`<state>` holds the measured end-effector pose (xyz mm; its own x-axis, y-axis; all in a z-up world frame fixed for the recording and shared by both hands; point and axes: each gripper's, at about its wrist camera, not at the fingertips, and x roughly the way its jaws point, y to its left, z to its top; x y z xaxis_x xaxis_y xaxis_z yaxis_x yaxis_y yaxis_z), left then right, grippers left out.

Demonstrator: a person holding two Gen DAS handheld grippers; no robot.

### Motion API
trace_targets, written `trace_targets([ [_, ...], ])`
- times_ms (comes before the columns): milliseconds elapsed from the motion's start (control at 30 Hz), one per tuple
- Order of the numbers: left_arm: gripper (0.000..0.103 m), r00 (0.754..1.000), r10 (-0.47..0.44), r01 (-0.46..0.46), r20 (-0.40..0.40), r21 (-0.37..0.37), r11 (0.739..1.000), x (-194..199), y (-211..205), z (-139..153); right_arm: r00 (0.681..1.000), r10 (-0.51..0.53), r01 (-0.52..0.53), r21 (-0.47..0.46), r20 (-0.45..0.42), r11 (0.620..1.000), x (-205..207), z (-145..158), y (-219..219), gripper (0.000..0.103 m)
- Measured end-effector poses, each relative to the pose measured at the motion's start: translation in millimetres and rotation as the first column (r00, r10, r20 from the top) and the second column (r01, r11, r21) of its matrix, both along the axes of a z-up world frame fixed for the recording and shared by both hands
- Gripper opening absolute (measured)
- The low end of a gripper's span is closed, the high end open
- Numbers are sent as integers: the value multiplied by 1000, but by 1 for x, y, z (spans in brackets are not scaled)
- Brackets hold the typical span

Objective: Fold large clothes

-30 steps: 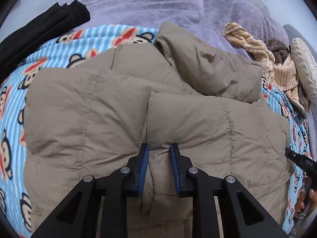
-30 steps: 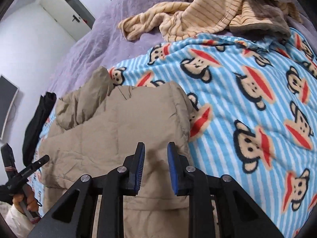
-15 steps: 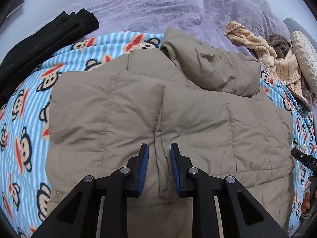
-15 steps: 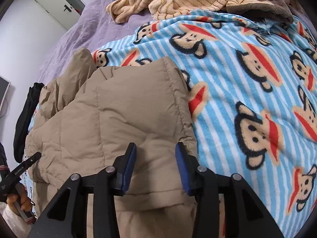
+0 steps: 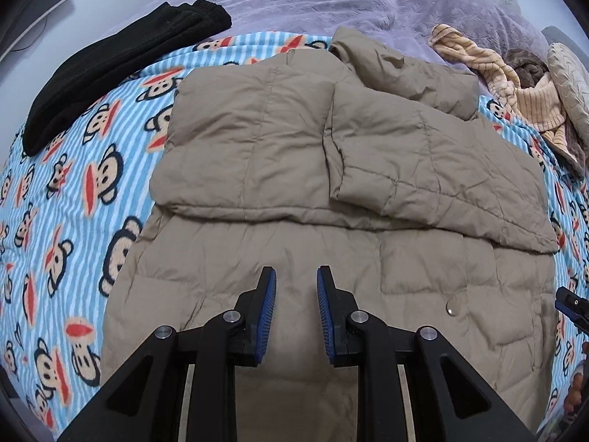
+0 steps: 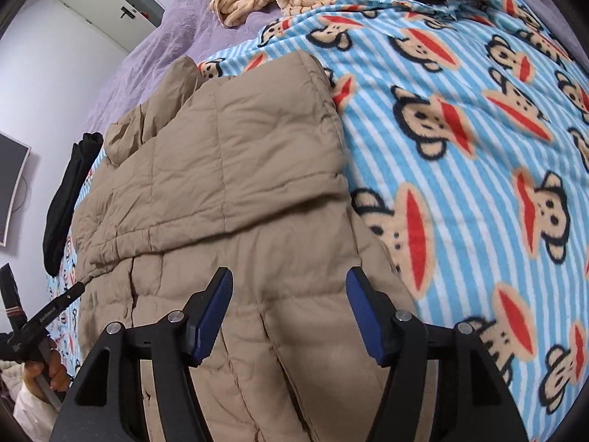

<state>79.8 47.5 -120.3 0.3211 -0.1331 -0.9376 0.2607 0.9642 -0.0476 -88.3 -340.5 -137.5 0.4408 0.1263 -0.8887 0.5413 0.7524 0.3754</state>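
A tan quilted jacket point(image 5: 331, 147) lies flat on the monkey-print blanket point(image 5: 73, 184), its sleeves folded in across the chest. My left gripper point(image 5: 292, 272) hovers over the jacket's lower half, jaws a narrow gap apart with nothing between them. In the right wrist view the jacket point(image 6: 239, 154) fills the left and centre. My right gripper point(image 6: 289, 276) hangs over its lower right part near the side edge; its jaws are opening wide and hold nothing. The fabric lies below both grippers' pads.
A black garment point(image 5: 110, 66) lies folded at the blanket's far left. A heap of beige striped clothes point(image 5: 515, 84) sits at the far right on the purple bedspread point(image 5: 313, 0). A hand point(image 6: 44, 368) holds the other gripper at the left edge of the right wrist view.
Both grippers have drawn back from the folded sleeves toward the jacket's lower half, so more of it shows. The right jaws have spread from narrow to wide. The left jaws keep the same gap.
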Motion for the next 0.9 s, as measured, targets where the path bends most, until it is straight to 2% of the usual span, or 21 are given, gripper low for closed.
trace_targets([
  [133, 25, 999, 26, -26, -32, -17, 1000, -16, 12, -5, 1000, -14, 14, 17, -17, 1000, -17, -2, 6, 68],
  [167, 41, 999, 28, -29, -38, -19, 999, -18, 14, -7, 1000, -16, 17, 19, -19, 1000, -20, -2, 8, 68],
  [200, 64, 999, 31, -32, -41, -20, 999, -21, 17, -8, 1000, -19, 20, 21, -22, 1000, -24, -3, 9, 68],
  [233, 103, 998, 43, -43, -36, -14, 999, -23, 19, -8, 999, -23, 23, 23, -25, 999, -26, -3, 11, 68],
  [300, 103, 998, 55, -55, 6, -18, 998, -30, 24, -4, 999, -27, 28, 23, -30, 999, -30, -4, 14, 68],
  [433, 103, 998, 45, -46, -39, -30, 998, -36, 31, -10, 999, -31, 32, 21, -37, 999, -40, -4, 26, 68],
  [700, 103, 999, 26, -25, -39, 6, 1000, -58, 55, -3, 997, -43, 45, 36, -60, 998, -55, -2, 59, 68],
  [767, 103, 999, 23, -23, -48, 19, 1000, -64, 62, -1, 998, -45, 47, 40, -53, 998, -61, 1, 69, 71],
  [800, 103, 998, 24, -23, -55, 24, 999, -67, 67, 1, 998, -47, 49, 42, -52, 998, -64, 3, 73, 80],
  [900, 103, 996, 32, -30, -80, 25, 999, -79, 79, 6, 996, -74, 77, 64, -54, 995, -75, 8, 86, 81],
])
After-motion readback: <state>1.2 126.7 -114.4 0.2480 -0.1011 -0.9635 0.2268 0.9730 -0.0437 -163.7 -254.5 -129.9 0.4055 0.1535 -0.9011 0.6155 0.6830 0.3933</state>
